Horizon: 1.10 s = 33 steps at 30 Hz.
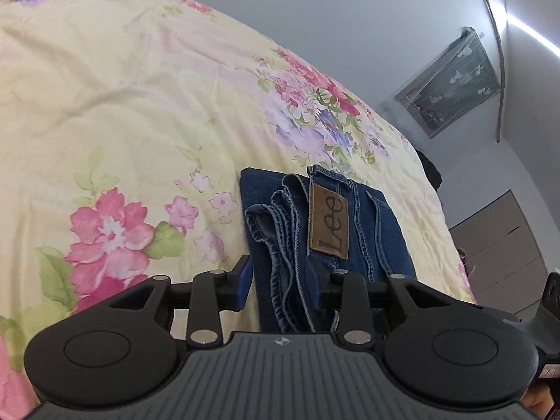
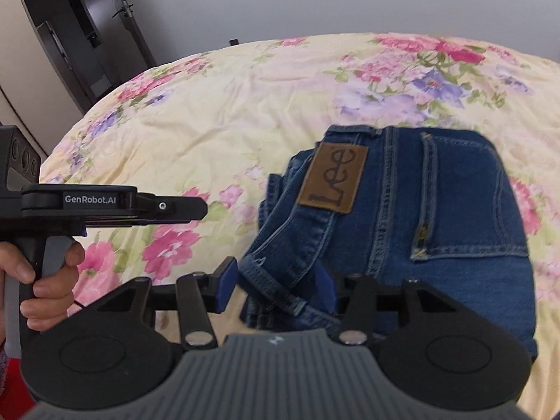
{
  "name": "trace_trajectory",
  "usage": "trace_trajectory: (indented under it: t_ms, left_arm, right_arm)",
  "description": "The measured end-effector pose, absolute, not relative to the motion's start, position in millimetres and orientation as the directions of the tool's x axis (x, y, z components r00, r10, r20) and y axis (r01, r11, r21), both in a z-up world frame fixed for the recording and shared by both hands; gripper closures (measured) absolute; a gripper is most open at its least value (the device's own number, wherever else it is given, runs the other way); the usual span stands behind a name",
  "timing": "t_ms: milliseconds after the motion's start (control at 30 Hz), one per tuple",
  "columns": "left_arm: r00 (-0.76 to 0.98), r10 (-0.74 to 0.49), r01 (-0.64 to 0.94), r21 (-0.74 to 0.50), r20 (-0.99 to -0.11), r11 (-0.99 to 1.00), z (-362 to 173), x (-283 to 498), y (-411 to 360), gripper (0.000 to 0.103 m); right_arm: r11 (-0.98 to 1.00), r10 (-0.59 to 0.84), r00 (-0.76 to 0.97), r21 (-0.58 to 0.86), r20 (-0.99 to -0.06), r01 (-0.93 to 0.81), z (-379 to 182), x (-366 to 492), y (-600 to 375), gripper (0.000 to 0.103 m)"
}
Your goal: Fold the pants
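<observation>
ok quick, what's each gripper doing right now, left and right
Left gripper: open, jaws astride the near edge of the folded jeans, pads not pressing.
Right gripper: open, denim waistband edge between the jaws, not clamped.

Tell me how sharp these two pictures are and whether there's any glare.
Left wrist view: jeans sharp, a bright light streak glares across the wall, bedspread bulges from the fisheye. Right wrist view: softer, jeans slightly blurred, no glare.

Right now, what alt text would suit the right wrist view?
Folded jeans with a brown Lee patch lie on a floral bedspread. The right gripper straddles their near denim edge, jaws open. At left, a hand holds the left gripper.
</observation>
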<state>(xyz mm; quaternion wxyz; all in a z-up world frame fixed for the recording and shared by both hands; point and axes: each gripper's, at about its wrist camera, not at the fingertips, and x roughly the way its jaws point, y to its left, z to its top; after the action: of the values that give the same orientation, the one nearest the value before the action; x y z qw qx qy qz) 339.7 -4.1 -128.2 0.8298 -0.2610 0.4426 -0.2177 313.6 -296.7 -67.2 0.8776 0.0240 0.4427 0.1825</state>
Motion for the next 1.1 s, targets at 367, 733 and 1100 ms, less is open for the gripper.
trace_trajectory:
  t_ms: [367, 733, 1100]
  left_arm:
    - [0.474, -0.621, 0.050, -0.685, -0.624, 0.727, -168.8, 418.6, -36.9, 0.066]
    - [0.526, -0.510, 0.306, -0.408, -0.681, 0.860, -155.5, 408.2, -67.1, 0.086]
    - [0.550, -0.576, 0.290, -0.509, -0.604, 0.810, -106.4, 395.4, -45.2, 0.048]
  right_arm:
    - [0.974, 0.168, 0.618, 0.034, -0.768, -0.223, -96.6, 356.4, -348.0, 0.091]
    - [0.969, 0.238, 0.645, 0.134, -0.726, -0.207, -124.8, 344.6, -360.1, 0.090]
    - [0.984, 0.167, 0.742, 0.159, -0.650, -0.082, -108.3, 315.3, -365.2, 0.085]
